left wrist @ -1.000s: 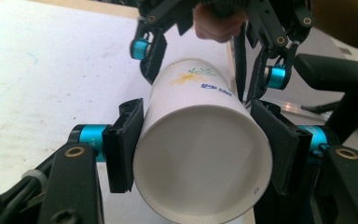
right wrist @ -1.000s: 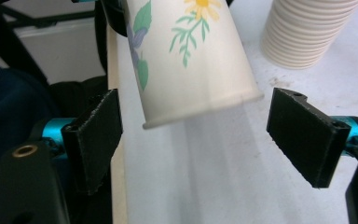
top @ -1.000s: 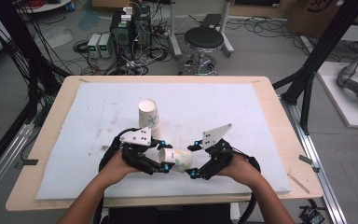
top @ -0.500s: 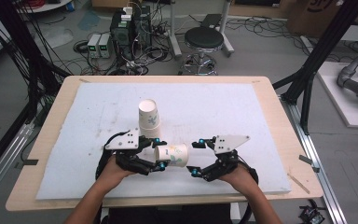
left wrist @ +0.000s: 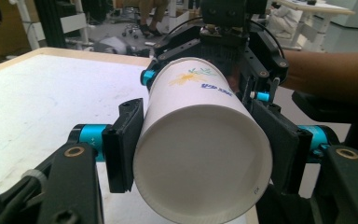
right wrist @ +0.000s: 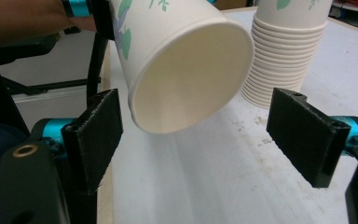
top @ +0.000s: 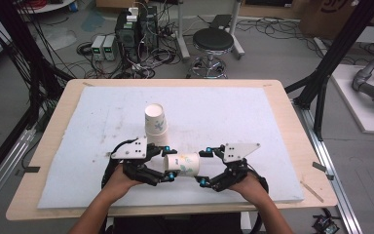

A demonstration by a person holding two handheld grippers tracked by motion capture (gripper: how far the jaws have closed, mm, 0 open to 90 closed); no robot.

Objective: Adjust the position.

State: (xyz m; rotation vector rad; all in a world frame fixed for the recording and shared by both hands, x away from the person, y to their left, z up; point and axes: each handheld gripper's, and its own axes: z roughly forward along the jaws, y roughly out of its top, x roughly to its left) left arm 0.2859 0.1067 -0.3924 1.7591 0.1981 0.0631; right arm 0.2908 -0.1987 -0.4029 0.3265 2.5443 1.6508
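Left gripper clamps paper cup lying sideways at lower centre — its mouth faces right gripper, jaws wide, just beside.

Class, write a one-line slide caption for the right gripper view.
Open right gripper faces the mouth of a sideways paper cup, stack of cups upside down behind.

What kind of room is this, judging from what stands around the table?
Probably a robotics lab or workshop: electronics boxes with tangled cables on the floor, black metal frame struts beside the table, and a round stool.
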